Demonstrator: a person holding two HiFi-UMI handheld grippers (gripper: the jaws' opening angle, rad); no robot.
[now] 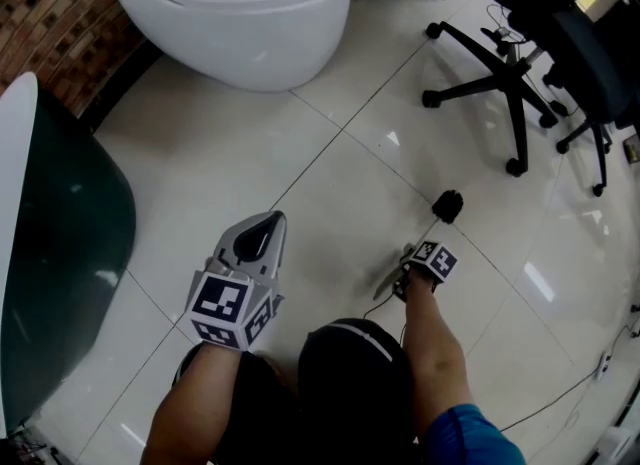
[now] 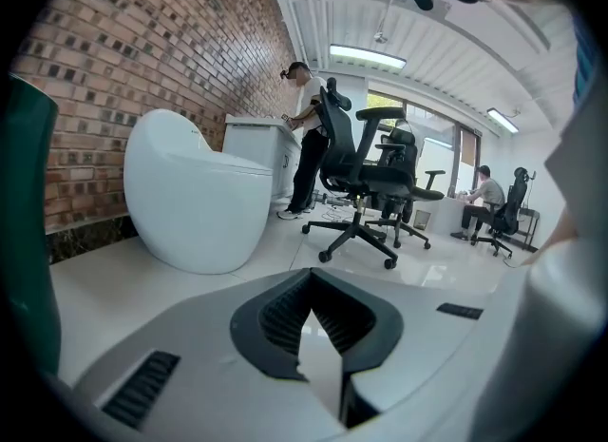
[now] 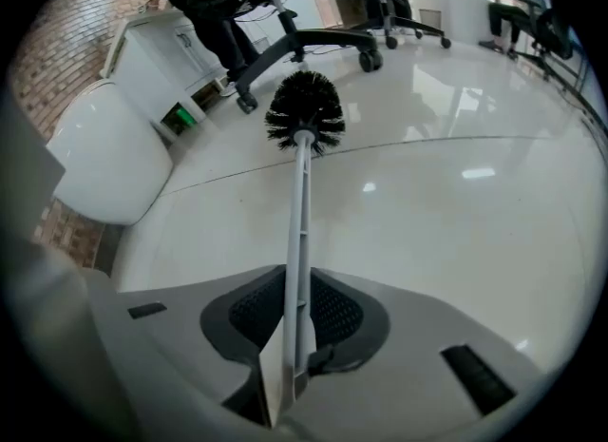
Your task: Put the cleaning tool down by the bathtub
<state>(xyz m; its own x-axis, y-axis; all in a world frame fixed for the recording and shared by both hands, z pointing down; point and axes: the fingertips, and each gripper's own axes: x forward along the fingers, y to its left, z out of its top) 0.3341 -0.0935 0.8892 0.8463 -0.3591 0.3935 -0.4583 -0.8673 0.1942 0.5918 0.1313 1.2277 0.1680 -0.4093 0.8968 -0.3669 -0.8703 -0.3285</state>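
The cleaning tool is a brush with a black bristle head (image 3: 304, 112) on a long grey handle (image 3: 299, 221). My right gripper (image 3: 296, 283) is shut on the handle's near end, and the brush points out over the white tiled floor. In the head view the right gripper (image 1: 425, 258) is low at centre right, with the brush head (image 1: 447, 205) just beyond it, close to the floor. The white oval bathtub (image 1: 240, 13) stands at the top left, well away from the brush. My left gripper (image 1: 245, 273) hangs at lower centre, shut and empty (image 2: 312, 283).
A black office chair (image 1: 510, 83) with a star base stands at the upper right. A dark green curved panel (image 1: 60, 253) fills the left edge, beside a brick wall (image 1: 50, 13). Cables (image 1: 560, 393) trail at lower right. A person (image 2: 304, 136) stands behind the tub.
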